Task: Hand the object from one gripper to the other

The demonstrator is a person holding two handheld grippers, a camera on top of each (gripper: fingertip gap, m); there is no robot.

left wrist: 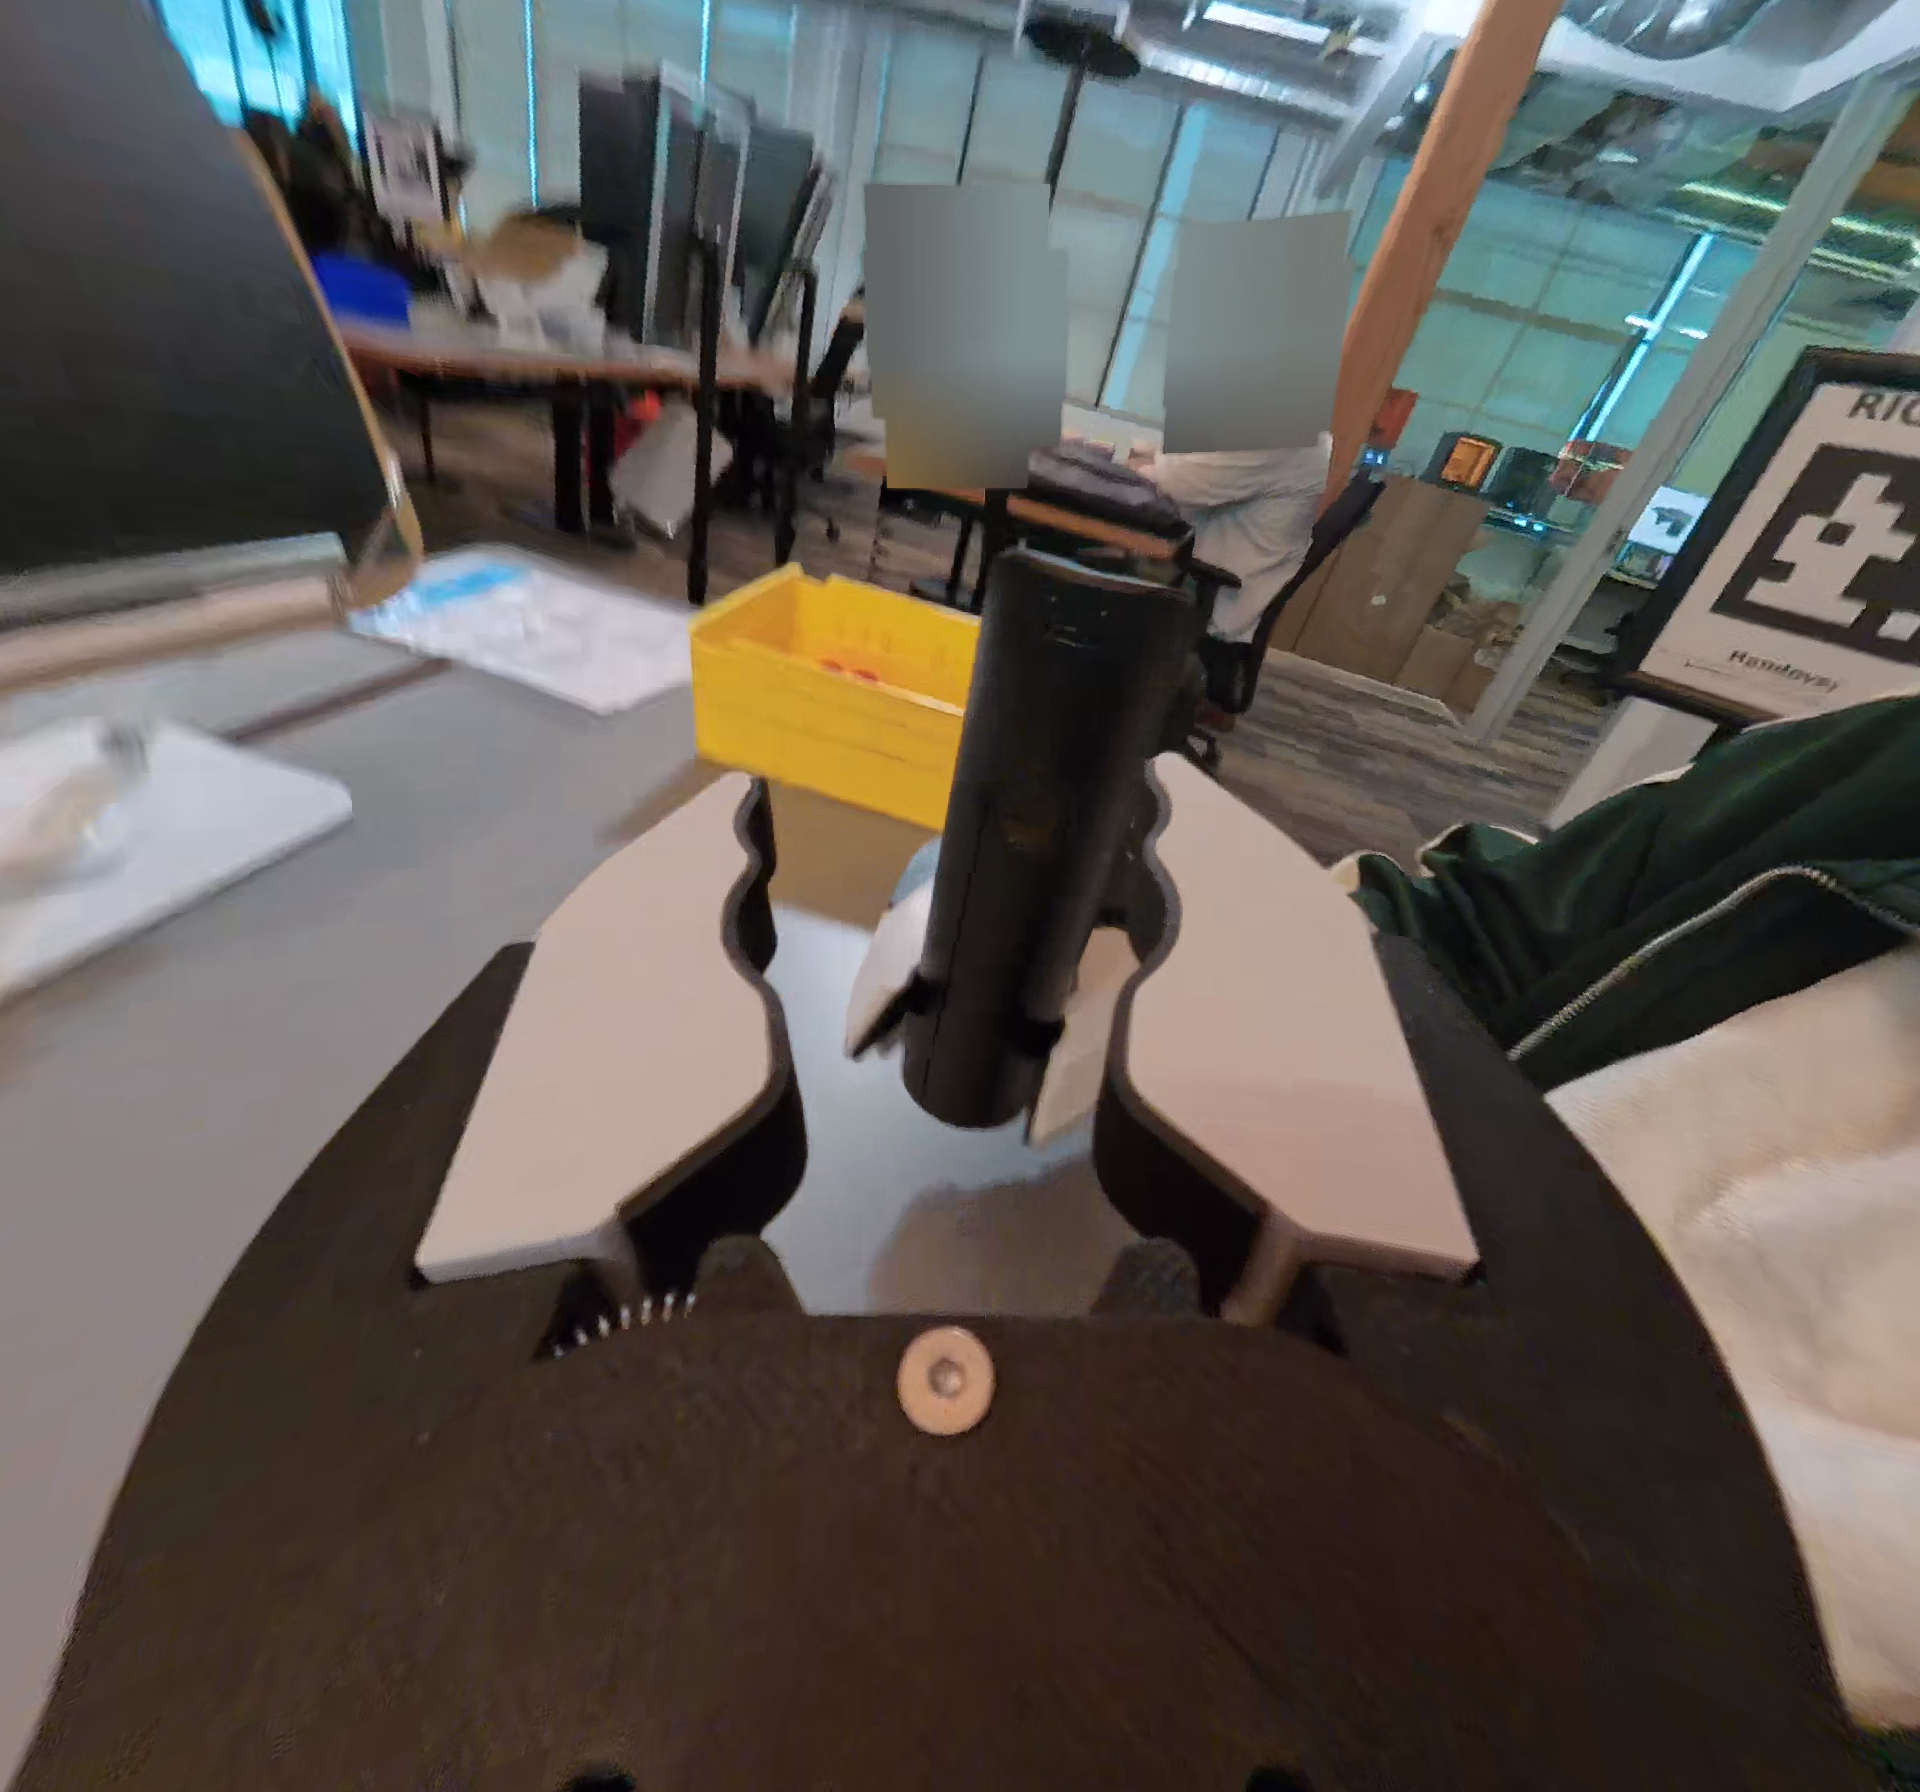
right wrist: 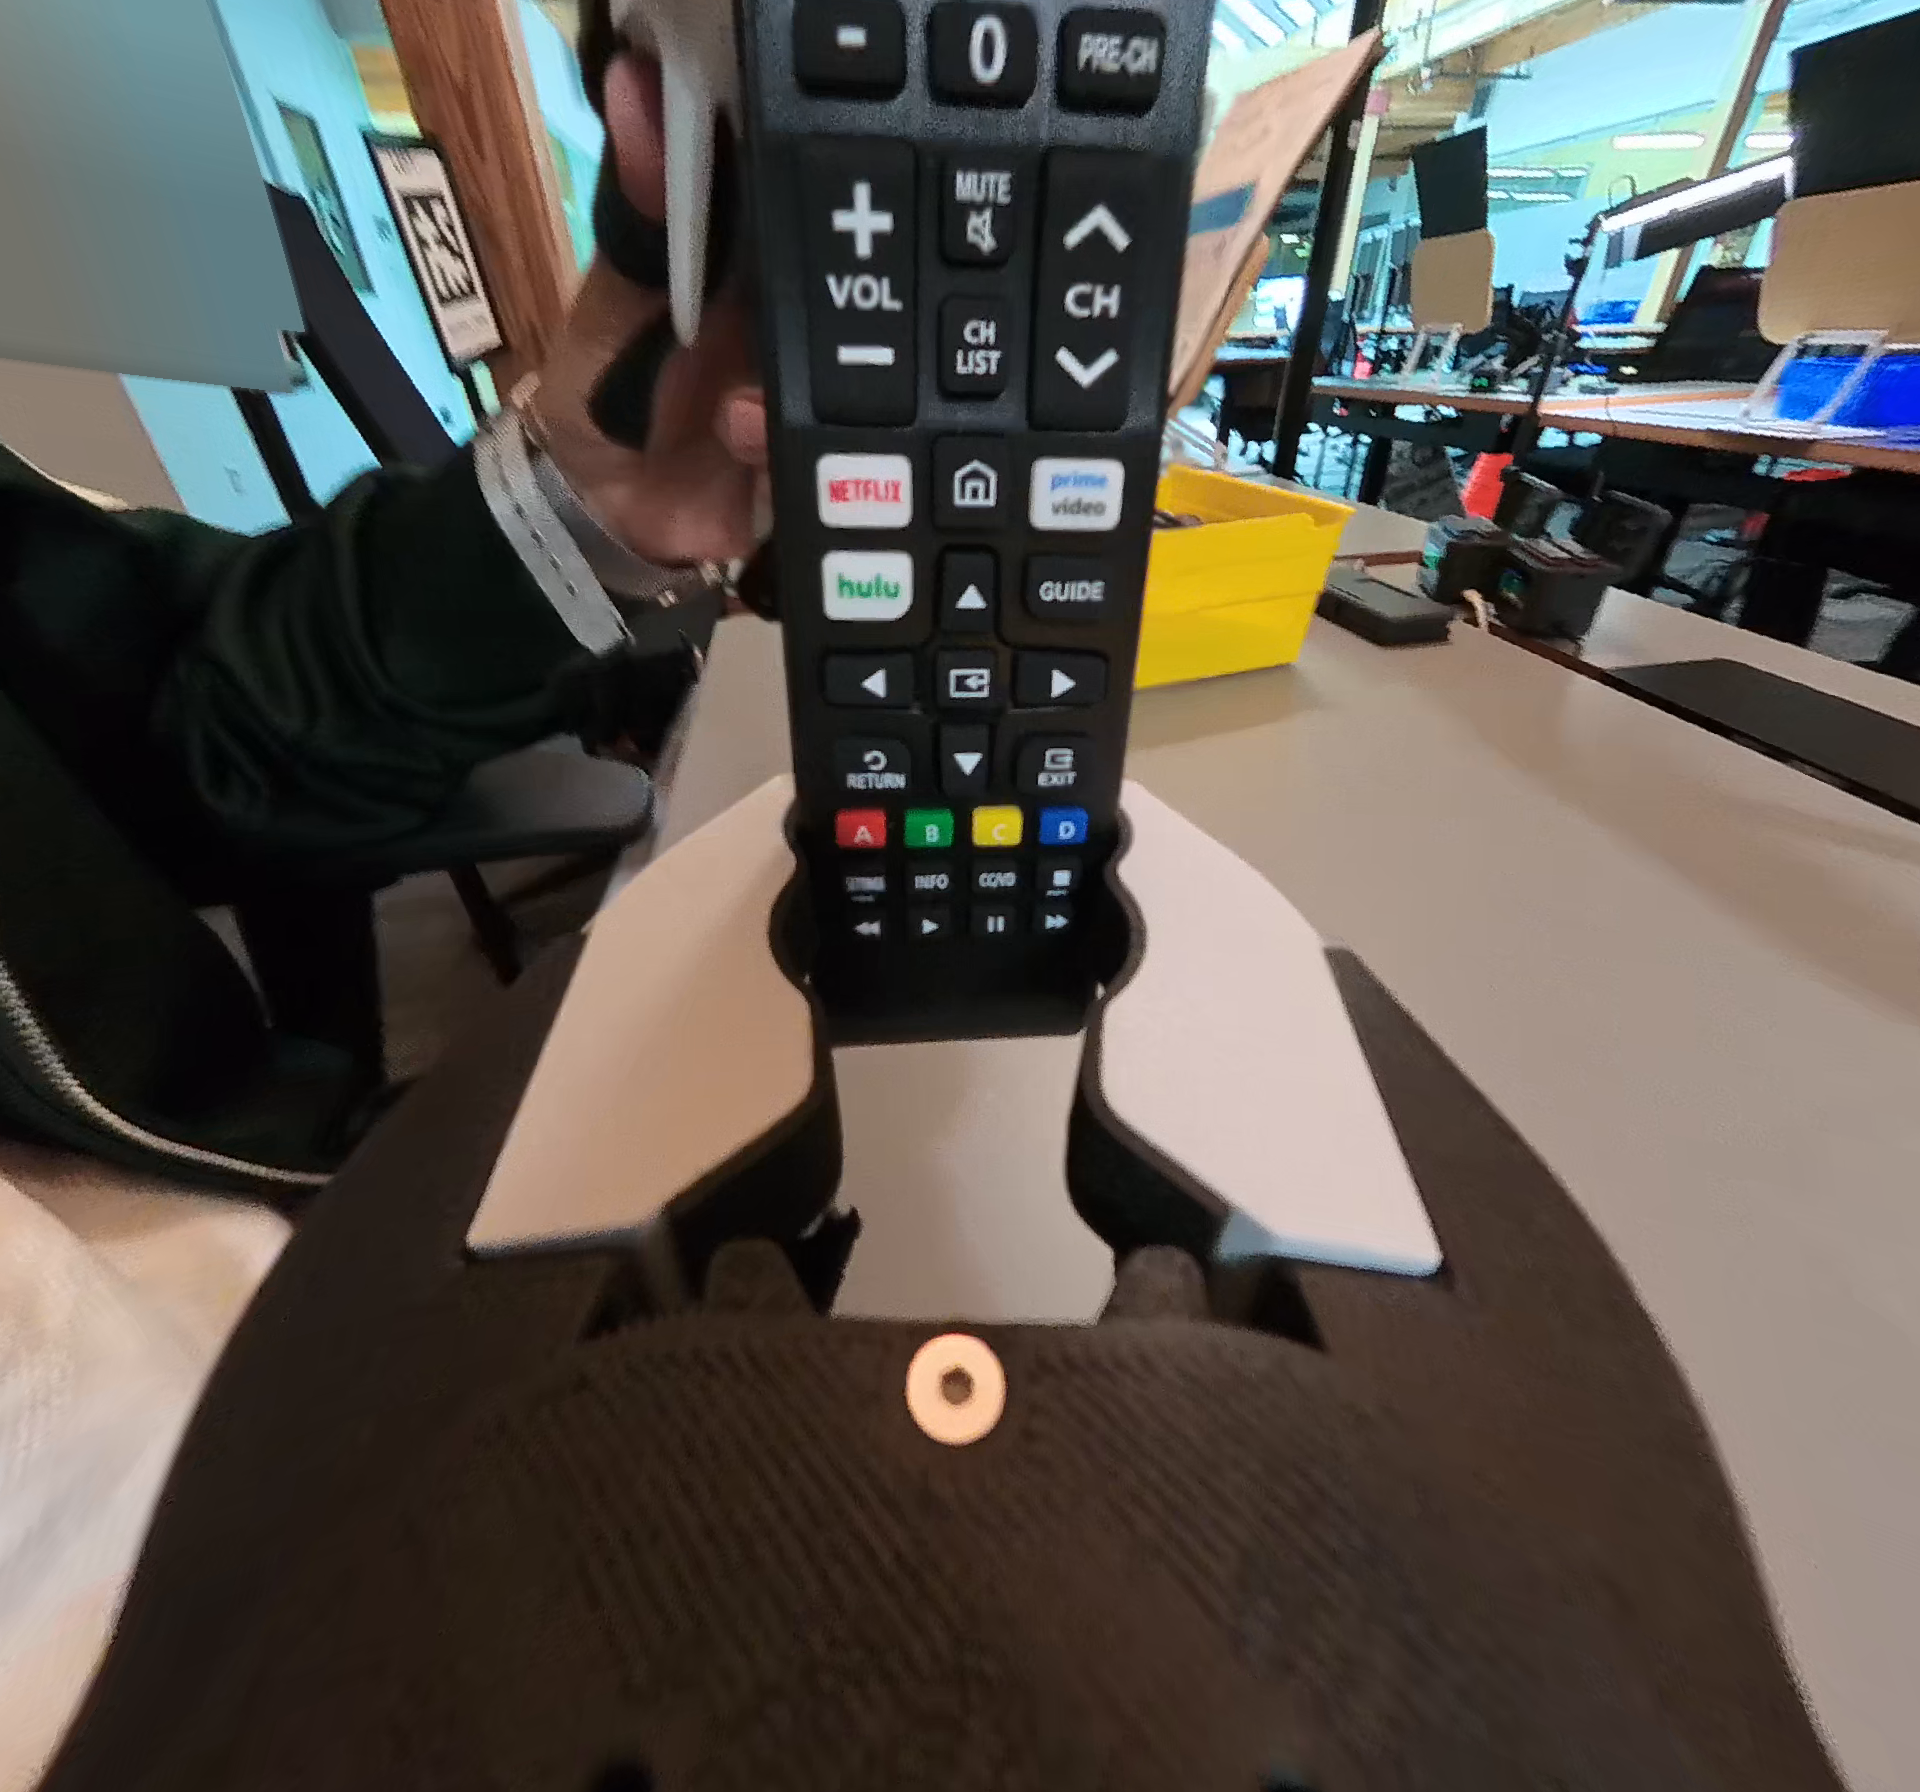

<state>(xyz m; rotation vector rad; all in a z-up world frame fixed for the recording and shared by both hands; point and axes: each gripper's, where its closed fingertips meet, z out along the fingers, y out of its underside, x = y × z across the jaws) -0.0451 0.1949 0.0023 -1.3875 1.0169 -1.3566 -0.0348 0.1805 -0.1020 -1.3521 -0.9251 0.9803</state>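
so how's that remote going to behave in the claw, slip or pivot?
The remote looks like a rigid plastic bar, so it probably won't flex. The right claw pinches only its bottom end, so the long overhang could pivot. The left claw stands open around the smooth back, which may be slippery.

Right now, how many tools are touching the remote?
2. The right tool is shut on the bottom end of the remote. The left tool is open around its other end, only one side seeming to touch it.
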